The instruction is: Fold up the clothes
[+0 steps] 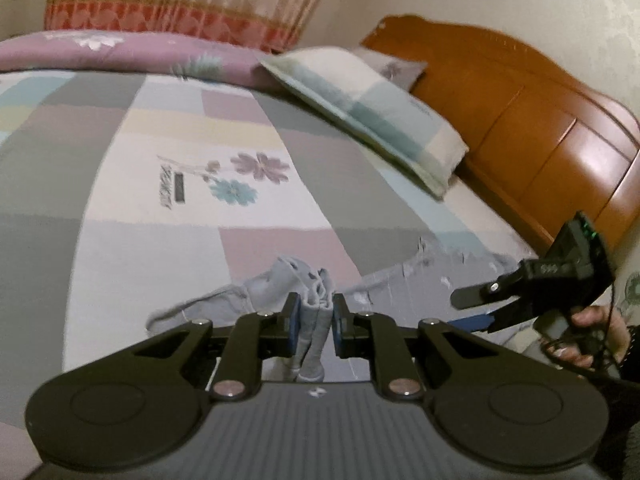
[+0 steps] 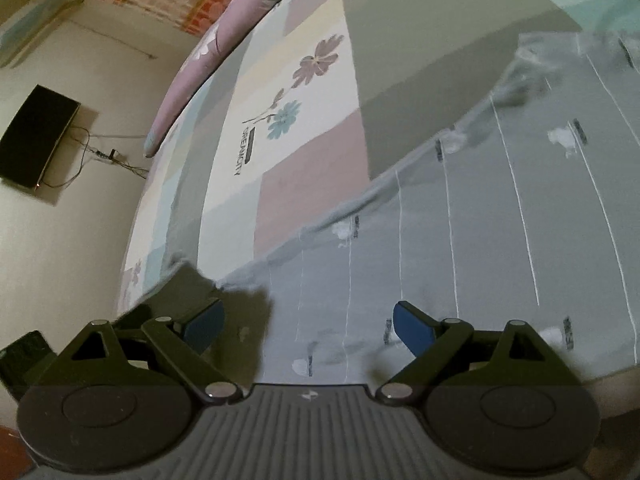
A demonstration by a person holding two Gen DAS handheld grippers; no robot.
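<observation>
On the bed (image 1: 120, 208), the left claw (image 1: 316, 320) is nearly closed, its blue pads pinching a bunched fold of the grey garment (image 1: 256, 296) at six o'clock in its view. The garment trails from there toward four o'clock, lying flat on the patchwork sheet. At three o'clock the right claw (image 1: 476, 308) hovers just above the cloth, held by a hand (image 1: 600, 332). In its own view, its jaws gape wide and grip nothing, the striped garment spread beneath.

A patchwork-sheeted bed (image 1: 248, 128) carries a grey striped garment (image 2: 500, 220), a checked pillow (image 1: 368, 112) and a purple quilt (image 1: 120, 50).
</observation>
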